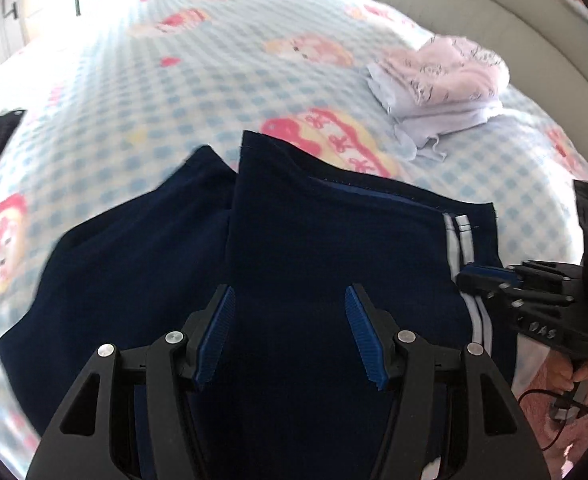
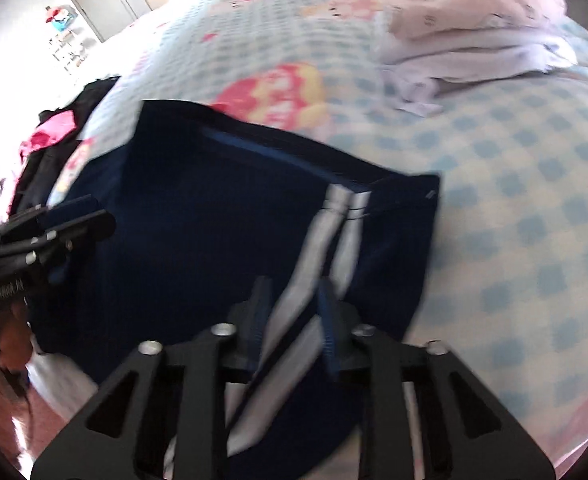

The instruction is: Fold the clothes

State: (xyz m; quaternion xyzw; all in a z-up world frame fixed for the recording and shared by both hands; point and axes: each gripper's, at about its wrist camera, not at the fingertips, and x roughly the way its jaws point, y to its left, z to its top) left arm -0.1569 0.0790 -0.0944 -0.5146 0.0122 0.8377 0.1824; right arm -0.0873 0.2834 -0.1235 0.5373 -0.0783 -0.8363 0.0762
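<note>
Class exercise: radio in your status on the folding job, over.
Left gripper open above navy garment. Right gripper shut on its white-striped edge. Folded pile sits clear beyond. Over.

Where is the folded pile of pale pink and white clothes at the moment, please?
The folded pile of pale clothes lies on the checked bedspread, upper right in both wrist views, beyond the navy trousers and near the cream headboard.

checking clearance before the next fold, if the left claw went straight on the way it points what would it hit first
Most likely the navy garment spread directly below the open left claw; depth is hard to judge.
</note>
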